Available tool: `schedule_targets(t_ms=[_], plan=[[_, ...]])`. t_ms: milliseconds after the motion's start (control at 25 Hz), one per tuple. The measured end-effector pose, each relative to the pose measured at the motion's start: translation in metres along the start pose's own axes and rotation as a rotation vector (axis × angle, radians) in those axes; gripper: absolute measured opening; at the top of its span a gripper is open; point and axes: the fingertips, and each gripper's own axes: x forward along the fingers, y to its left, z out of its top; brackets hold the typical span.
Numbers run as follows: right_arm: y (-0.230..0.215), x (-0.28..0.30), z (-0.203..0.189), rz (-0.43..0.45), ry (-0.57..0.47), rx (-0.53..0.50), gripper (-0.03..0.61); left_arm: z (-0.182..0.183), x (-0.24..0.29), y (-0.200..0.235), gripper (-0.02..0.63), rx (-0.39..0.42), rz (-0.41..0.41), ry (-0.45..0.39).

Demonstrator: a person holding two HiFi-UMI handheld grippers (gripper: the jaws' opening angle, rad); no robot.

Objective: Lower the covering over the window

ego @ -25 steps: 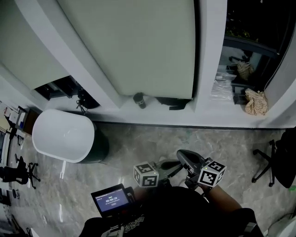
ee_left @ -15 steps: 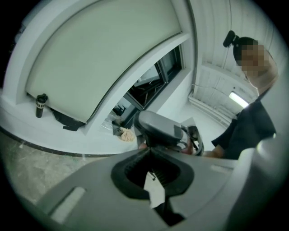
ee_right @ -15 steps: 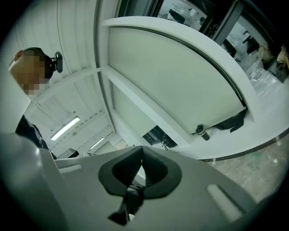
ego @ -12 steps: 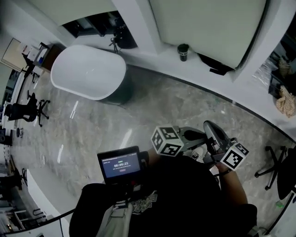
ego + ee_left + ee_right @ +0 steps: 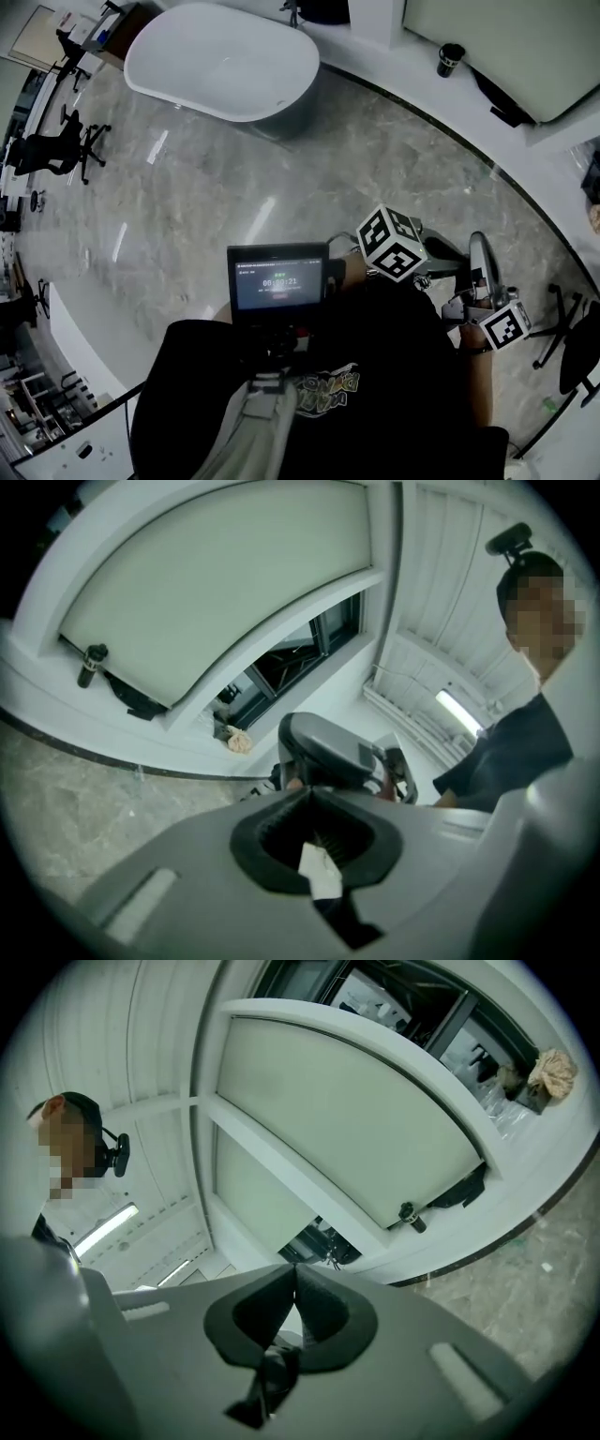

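Your left gripper (image 5: 309,789) and right gripper (image 5: 293,1269) are at your chest, well short of the white bathtub (image 5: 220,61), each with its jaws pressed together and empty. Right of the bathtub, a dark cup (image 5: 450,58), its contents hidden, stands on the sill (image 5: 422,94). The pale roller blind (image 5: 506,42) hangs just beyond it, its lower edge close to the sill.

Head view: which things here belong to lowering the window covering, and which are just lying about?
Part of the job:
pale window blind
left hand-held gripper, shut and empty
right hand-held gripper, shut and empty

Just lying about:
white oval tub
dark cup on the sill
black office chair
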Motion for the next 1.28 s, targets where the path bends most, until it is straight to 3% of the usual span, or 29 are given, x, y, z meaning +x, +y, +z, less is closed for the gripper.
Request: schedule_targets(t_ms=[160,280,440,560,680,800,920,1000,1120,1280], plan=[[0.018,-0.016,-0.005,-0.064,-0.04,-0.073,0.008,-0.009,-0.009,-0.025,0.0,0.045,-0.072,0.012],[0.04,-0.023,-0.016,-0.071,-0.024,-0.133,0.008,-0.016,-0.019,-0.046,0.0,0.096,-0.061,-0.006],[0.036,-0.066,-0.006,-0.124,-0.045,-0.121,0.008,-0.021,-0.016,-0.053,0.0,0.102,0.061,-0.078],[0.02,-0.123,0.004,-0.198,-0.122,-0.053,0.008,-0.031,-0.021,-0.041,0.0,0.032,0.211,-0.18],[0.011,-0.162,-0.004,-0.215,-0.142,-0.011,0.008,-0.046,-0.03,-0.027,0.0,-0.053,0.357,-0.285],[0.007,-0.186,-0.015,-0.217,-0.112,-0.007,0.008,-0.064,-0.013,-0.042,0.0,-0.043,0.361,-0.296],[0.014,-0.193,-0.029,-0.189,-0.054,-0.041,0.008,-0.075,0.008,-0.082,0.0,0.104,0.299,-0.255],[0.016,-0.194,-0.034,-0.171,-0.038,-0.038,0.008,-0.08,0.009,-0.088,0.0,0.159,0.336,-0.25],[0.011,-0.191,-0.042,-0.172,-0.04,0.017,0.008,-0.085,-0.009,-0.075,0.0,0.112,0.421,-0.284],[0.02,-0.168,-0.064,-0.153,0.035,0.025,0.008,-0.09,-0.037,-0.072,0.0,0.082,0.448,-0.3]])
